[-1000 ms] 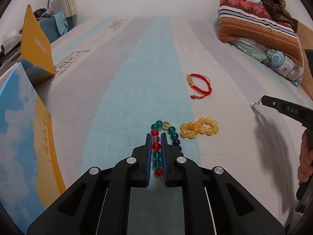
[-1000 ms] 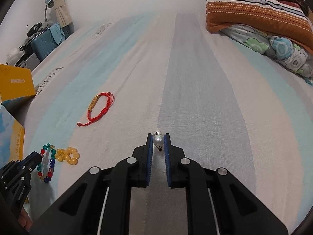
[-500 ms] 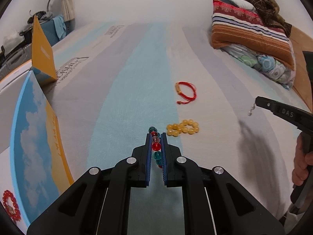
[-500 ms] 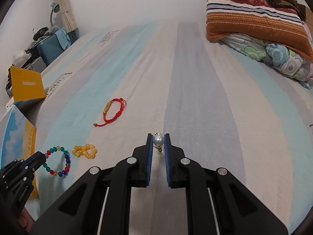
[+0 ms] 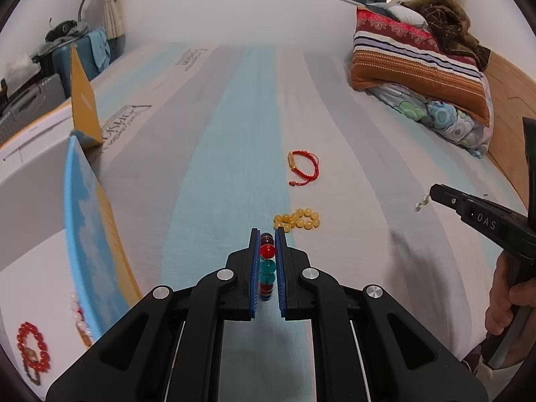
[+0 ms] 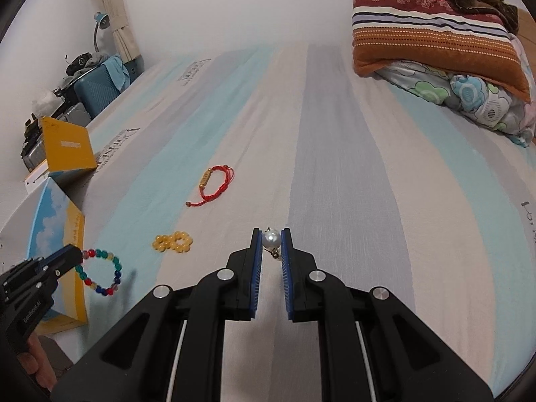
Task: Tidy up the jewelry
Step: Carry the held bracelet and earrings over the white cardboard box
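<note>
My left gripper (image 5: 267, 234) is shut on a multicoloured bead bracelet (image 5: 267, 261) and holds it in the air beside an open box (image 5: 83, 234); from the right wrist view the bracelet (image 6: 100, 273) hangs from that gripper (image 6: 72, 256). My right gripper (image 6: 270, 232) is shut on a pearl earring (image 6: 271, 239), lifted above the bed; it also shows in the left wrist view (image 5: 422, 202). A yellow bead bracelet (image 5: 296, 219) and a red cord bracelet (image 5: 303, 167) lie on the striped sheet. A red bead bracelet (image 5: 31, 351) lies inside the box.
The box's blue-and-yellow flap (image 6: 57, 231) stands up at the left edge of the bed. A second yellow flap (image 6: 67, 144) stands behind it. Pillows and a folded quilt (image 6: 435, 43) lie at the far right. A suitcase and a lamp (image 6: 100, 77) stand off the bed at far left.
Both grippers have risen from the sheet with their items. The left gripper carried the multicoloured bracelet left towards the box; more of the box's inside shows.
</note>
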Tool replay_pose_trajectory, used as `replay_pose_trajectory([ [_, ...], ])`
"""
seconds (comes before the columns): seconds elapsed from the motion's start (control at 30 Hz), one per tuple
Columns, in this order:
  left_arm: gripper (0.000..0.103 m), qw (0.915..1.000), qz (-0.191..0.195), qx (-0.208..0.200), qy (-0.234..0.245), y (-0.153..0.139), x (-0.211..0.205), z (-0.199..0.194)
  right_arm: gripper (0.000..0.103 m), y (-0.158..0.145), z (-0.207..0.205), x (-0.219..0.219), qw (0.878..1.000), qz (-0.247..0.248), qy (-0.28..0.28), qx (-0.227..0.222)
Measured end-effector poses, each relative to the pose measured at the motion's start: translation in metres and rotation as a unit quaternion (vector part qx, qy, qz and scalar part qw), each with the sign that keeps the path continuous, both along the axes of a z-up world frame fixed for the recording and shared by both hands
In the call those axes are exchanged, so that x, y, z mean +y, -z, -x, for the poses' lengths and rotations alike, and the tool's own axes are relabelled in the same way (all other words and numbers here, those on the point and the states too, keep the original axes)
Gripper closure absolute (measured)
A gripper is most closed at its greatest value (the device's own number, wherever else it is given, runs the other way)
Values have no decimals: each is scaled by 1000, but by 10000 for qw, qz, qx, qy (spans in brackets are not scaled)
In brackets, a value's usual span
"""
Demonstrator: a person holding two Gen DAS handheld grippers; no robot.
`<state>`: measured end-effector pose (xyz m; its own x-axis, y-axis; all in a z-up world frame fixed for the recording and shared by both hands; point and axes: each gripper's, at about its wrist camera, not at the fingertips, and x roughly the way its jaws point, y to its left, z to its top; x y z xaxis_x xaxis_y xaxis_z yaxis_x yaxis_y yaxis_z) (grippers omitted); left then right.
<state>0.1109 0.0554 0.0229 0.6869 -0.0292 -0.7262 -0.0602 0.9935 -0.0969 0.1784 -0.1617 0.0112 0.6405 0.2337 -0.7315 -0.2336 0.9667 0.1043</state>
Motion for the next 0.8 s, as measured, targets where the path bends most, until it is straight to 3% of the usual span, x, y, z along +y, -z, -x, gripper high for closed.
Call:
replay_pose_trajectory([
  [0.5, 95, 9990, -180, -387, -148, -63, 25, 41, 92, -46, 41, 38, 9990, 69, -395, -188],
  [0.8, 95, 9965, -285, -645, -456, -94, 62, 78, 92, -80, 73, 90, 9956, -44, -835, -422],
])
